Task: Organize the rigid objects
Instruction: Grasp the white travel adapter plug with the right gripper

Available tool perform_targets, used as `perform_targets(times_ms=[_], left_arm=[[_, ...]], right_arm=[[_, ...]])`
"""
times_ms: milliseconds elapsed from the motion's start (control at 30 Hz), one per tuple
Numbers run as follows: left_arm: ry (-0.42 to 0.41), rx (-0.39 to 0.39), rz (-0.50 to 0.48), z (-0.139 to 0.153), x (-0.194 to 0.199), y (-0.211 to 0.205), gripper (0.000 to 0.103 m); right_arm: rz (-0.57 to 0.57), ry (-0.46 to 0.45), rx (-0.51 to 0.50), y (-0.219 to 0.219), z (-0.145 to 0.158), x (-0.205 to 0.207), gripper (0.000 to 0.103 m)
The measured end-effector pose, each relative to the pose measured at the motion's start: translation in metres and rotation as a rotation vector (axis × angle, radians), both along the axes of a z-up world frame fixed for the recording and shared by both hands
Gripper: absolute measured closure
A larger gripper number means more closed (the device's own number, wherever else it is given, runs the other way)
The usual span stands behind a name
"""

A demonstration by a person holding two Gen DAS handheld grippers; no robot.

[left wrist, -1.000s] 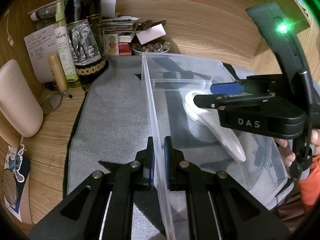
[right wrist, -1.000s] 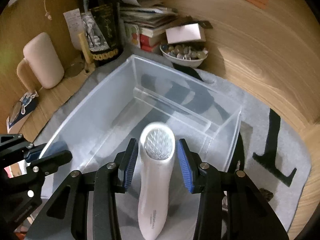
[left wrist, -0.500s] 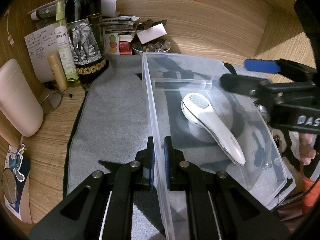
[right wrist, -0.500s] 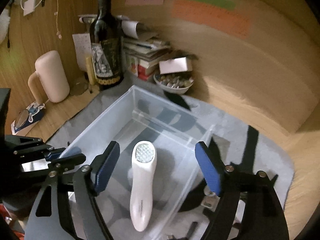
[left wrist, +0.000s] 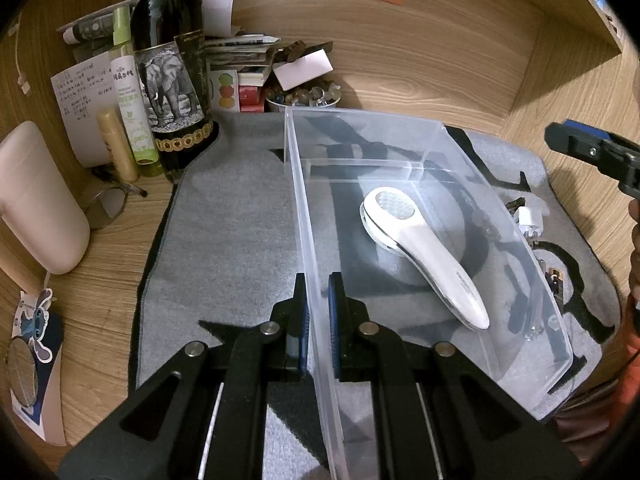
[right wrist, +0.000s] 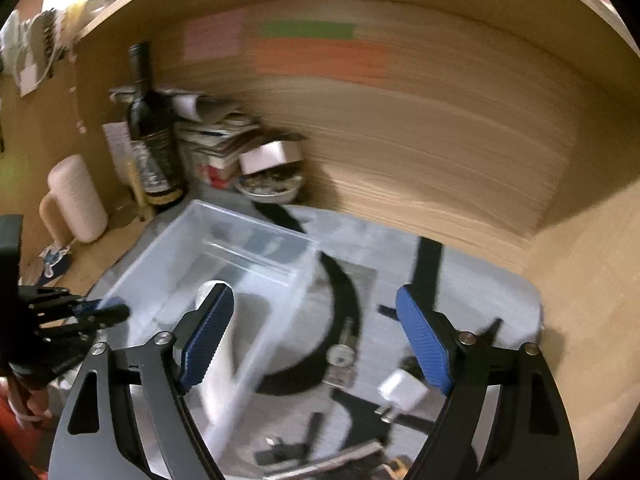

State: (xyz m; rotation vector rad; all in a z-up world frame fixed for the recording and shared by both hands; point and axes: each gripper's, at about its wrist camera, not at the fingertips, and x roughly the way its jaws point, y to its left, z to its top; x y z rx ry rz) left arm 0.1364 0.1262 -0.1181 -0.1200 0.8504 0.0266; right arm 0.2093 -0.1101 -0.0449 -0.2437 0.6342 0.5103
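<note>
A clear plastic bin (left wrist: 472, 160) stands on a grey mat (left wrist: 232, 216). A white handheld device (left wrist: 424, 248) with a round mesh head lies flat inside it. My left gripper (left wrist: 316, 320) is shut on the bin's left wall. My right gripper (right wrist: 316, 336) is open and empty, raised to the right of the bin; one of its fingertips (left wrist: 576, 142) shows at the right edge of the left wrist view. The bin (right wrist: 256, 248) and the device (right wrist: 224, 364) are blurred in the right wrist view. A white charger plug (right wrist: 402, 394) and small metal items lie on the mat right of the bin.
A dark wine bottle (left wrist: 172, 64), a green spray bottle (left wrist: 128, 92), a pink jug (left wrist: 36, 204), stacked books and a bowl of beads (left wrist: 304, 94) crowd the back left. Wooden walls (left wrist: 440, 60) close the back and right.
My right gripper opened, let go of the white device in the bin, then rose and swung right, off the bin. My left gripper kept its hold on the wall.
</note>
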Motion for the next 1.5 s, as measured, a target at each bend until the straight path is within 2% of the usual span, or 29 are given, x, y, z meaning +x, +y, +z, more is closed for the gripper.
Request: perform_targets(times_ms=[200, 400, 633, 833, 900, 933, 1000, 1033, 1500], left_arm=[[-0.006, -0.002, -0.001, 0.002, -0.003, -0.002, 0.095], [-0.006, -0.001, -0.001, 0.003, -0.003, -0.002, 0.095], [-0.005, 0.0, 0.003, 0.003, -0.003, -0.003, 0.095], [-0.003, 0.005, 0.004, 0.004, -0.003, -0.004, 0.095], [-0.003, 0.005, 0.005, 0.004, -0.003, -0.004, 0.095], [-0.002, 0.005, 0.006, 0.004, -0.003, -0.004, 0.095], [-0.003, 0.005, 0.004, 0.004, -0.003, -0.004, 0.095], [-0.003, 0.004, 0.005, 0.004, -0.003, -0.004, 0.095], [-0.004, 0.006, 0.005, 0.004, -0.003, -0.002, 0.095]], right_arm=[[-0.093, 0.047, -0.004, -0.034, -0.016, 0.014, 0.021], [-0.156, 0.138, -0.017, -0.058, -0.05, 0.027, 0.021], [-0.194, 0.261, -0.005, -0.067, -0.087, 0.048, 0.022], [-0.196, 0.318, 0.038, -0.071, -0.101, 0.056, 0.022], [-0.189, 0.333, 0.045, -0.071, -0.104, 0.057, 0.029], [-0.185, 0.341, 0.051, -0.071, -0.105, 0.058, 0.039], [-0.172, 0.368, 0.066, -0.072, -0.108, 0.059, 0.053], [-0.168, 0.372, 0.075, -0.073, -0.108, 0.059, 0.056], [-0.131, 0.217, 0.046, -0.065, -0.074, 0.038, 0.056]])
